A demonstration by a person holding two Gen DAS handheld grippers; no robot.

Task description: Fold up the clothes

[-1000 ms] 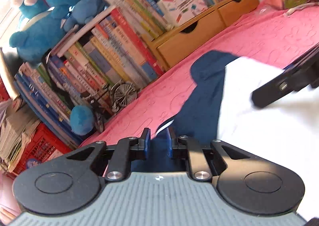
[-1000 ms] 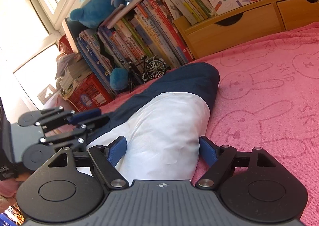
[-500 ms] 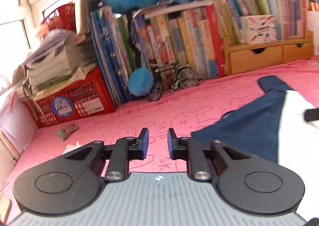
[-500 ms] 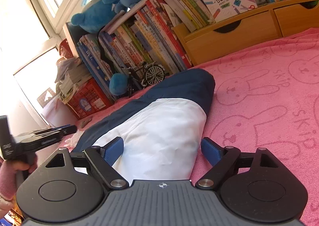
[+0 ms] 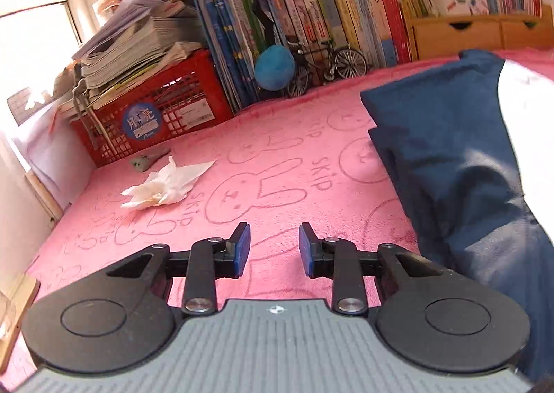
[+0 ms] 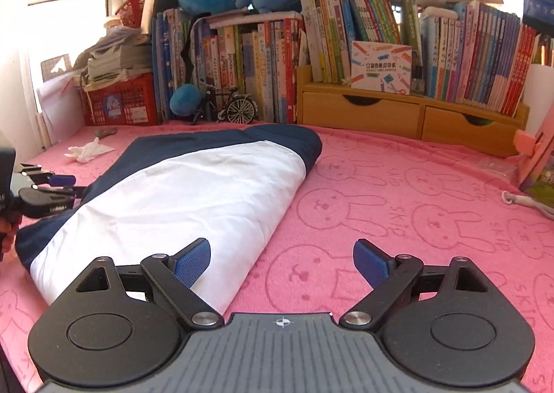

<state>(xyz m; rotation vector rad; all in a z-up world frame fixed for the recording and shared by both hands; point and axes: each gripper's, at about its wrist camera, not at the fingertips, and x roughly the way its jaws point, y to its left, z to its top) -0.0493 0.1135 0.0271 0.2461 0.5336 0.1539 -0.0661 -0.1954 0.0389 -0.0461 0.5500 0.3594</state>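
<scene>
Pink bunny-print blanket point(image 6: 398, 192) covers the surface. Folded navy-and-white garment point(image 6: 194, 192) lies on it, left of centre in the right wrist view. Right gripper point(image 6: 282, 259): jaws wide apart, holding nothing, left pad over the garment's white edge. Left gripper point(image 5: 273, 249): jaws parted, nothing between them, just left of the navy fabric. Crumpled tissue point(image 5: 166, 183) near the red crate point(image 5: 152, 112).

The pink blanket point(image 6: 398, 192) is fuzzy, matt cloth with rabbit outlines pressed in. The navy-and-white garment point(image 6: 194, 192) is smooth matt fabric. At 11 o'clock lies crumpled tissue paper point(image 5: 166, 185) beside a red plastic crate point(image 5: 155, 108). The drawer unit point(image 6: 408, 115) is plain wood.
</scene>
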